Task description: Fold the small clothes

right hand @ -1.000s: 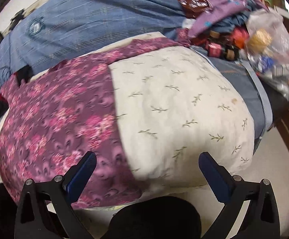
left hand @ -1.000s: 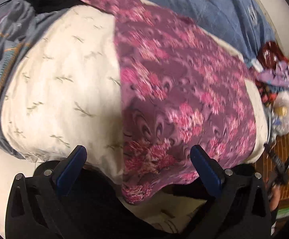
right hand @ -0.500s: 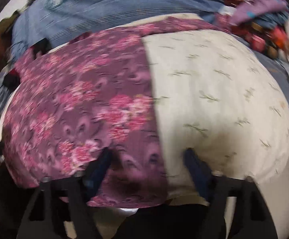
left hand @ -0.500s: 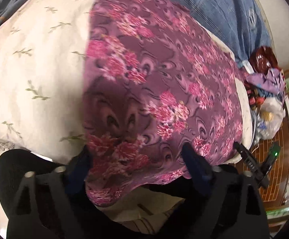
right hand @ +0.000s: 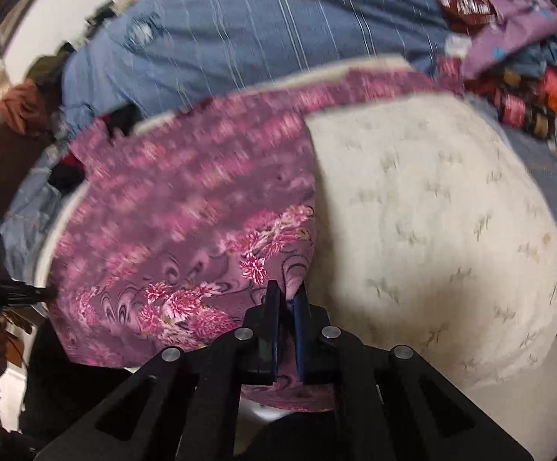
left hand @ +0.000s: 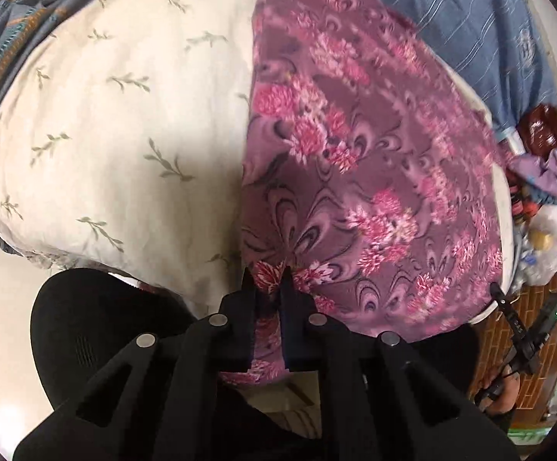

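Observation:
A purple garment with pink flowers (left hand: pixel 355 153) lies spread over a cream leaf-print quilt (left hand: pixel 124 115). My left gripper (left hand: pixel 266 274) is at the garment's near hem by its left edge. Its jaws are closing, and a fold of the floral cloth is pinched between the pads. In the right wrist view the same garment (right hand: pixel 186 199) covers the left half of the quilt (right hand: pixel 432 230). My right gripper (right hand: pixel 287 286) is shut on the near hem at the garment's right edge, with cloth bunched between its fingers.
Blue striped bedding (left hand: pixel 470 19) (right hand: pixel 259 30) lies beyond the garment. A heap of mixed clothes (right hand: pixel 509 19) and a plastic bag (left hand: pixel 547 238) sit at the far side. Someone's dark-clothed legs (left hand: pixel 86 326) are just below the grippers. There is brick-pattern flooring (left hand: pixel 528 345) on the right.
Both grippers went from wide open to closed on the garment's near hem. Each moved lower and closer to the cloth, the right one sliding left toward the garment's edge.

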A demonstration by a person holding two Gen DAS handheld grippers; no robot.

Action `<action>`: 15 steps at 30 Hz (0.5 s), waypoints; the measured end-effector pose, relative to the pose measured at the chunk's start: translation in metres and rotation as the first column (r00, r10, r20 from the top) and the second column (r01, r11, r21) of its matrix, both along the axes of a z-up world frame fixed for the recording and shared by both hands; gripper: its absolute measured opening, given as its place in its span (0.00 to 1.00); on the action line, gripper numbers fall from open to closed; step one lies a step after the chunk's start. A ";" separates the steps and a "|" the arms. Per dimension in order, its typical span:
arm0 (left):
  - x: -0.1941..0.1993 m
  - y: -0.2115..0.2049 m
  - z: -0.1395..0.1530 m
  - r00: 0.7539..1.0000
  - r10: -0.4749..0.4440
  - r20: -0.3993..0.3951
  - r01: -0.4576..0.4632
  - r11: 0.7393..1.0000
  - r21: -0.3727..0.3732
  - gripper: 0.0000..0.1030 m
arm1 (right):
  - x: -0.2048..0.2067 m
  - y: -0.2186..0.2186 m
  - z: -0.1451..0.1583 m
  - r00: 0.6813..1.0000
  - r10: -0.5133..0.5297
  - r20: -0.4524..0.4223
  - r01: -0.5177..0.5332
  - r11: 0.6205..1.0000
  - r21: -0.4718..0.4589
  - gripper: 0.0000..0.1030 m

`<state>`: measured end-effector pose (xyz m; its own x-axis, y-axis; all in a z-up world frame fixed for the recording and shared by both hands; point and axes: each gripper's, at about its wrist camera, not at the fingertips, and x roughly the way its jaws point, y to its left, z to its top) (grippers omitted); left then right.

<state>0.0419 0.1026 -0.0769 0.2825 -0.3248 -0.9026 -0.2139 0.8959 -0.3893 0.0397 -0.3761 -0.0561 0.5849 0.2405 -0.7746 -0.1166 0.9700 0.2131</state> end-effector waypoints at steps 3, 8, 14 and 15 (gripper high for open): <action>-0.001 0.005 0.008 1.000 -0.025 -0.003 0.024 1.000 -0.020 0.11 | 0.009 -0.002 -0.020 0.997 -0.025 -0.068 0.025 1.000 0.000 0.07; -0.015 0.017 0.064 0.985 -0.075 0.156 0.077 0.997 -0.009 0.32 | 0.014 -0.011 0.009 0.999 -0.038 -0.016 0.039 0.997 0.061 0.18; 0.067 -0.006 0.103 0.951 -0.081 0.298 0.074 0.997 0.034 0.66 | 0.073 -0.010 0.046 0.992 -0.091 0.089 0.077 0.986 0.148 0.43; 0.082 -0.008 0.102 0.950 -0.082 0.303 0.079 0.997 0.023 0.66 | 0.089 -0.006 0.047 0.991 -0.099 0.087 0.085 0.985 0.150 0.43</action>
